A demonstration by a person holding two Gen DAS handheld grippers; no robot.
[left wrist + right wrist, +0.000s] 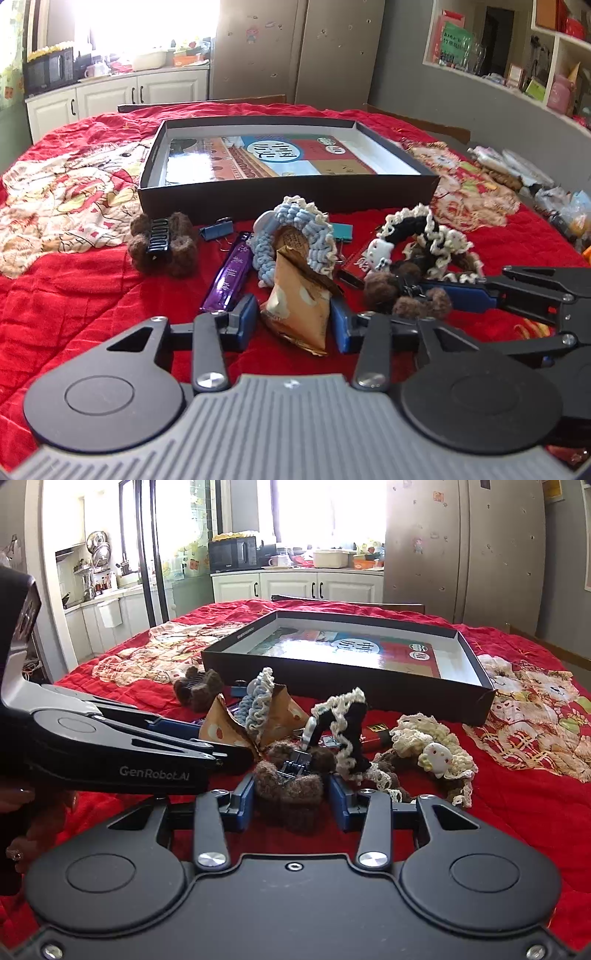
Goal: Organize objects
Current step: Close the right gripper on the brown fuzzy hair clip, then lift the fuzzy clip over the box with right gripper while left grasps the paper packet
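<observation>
On the red quilted surface (74,302), a clutter of small things is spread in front of the shallow black box (288,192), which lies farther back and holds only a printed sheet. Going left to right: a brown furry hair clip (160,243) is seen alone, then a purple packet (229,273), then the tan snack packet (295,310) with a blue crocheted scrunchie (295,232) draped behind it.

The left gripper (293,321) is set astride the snack packet, its blue pads brought close to both sides; whether they already press cannot be told. The packet's long axis runs away from the gripper, toward the box.

Further right, a second brown furry clip (291,786) is straddled by the right gripper (291,797), half closed, the pads at or just beside the fur. A black-and-cream scrunchie (351,731) and a cream scrunchie (432,749) lie beyond.

The box is judged to be straight ahead of both grippers, roughly equally near.
</observation>
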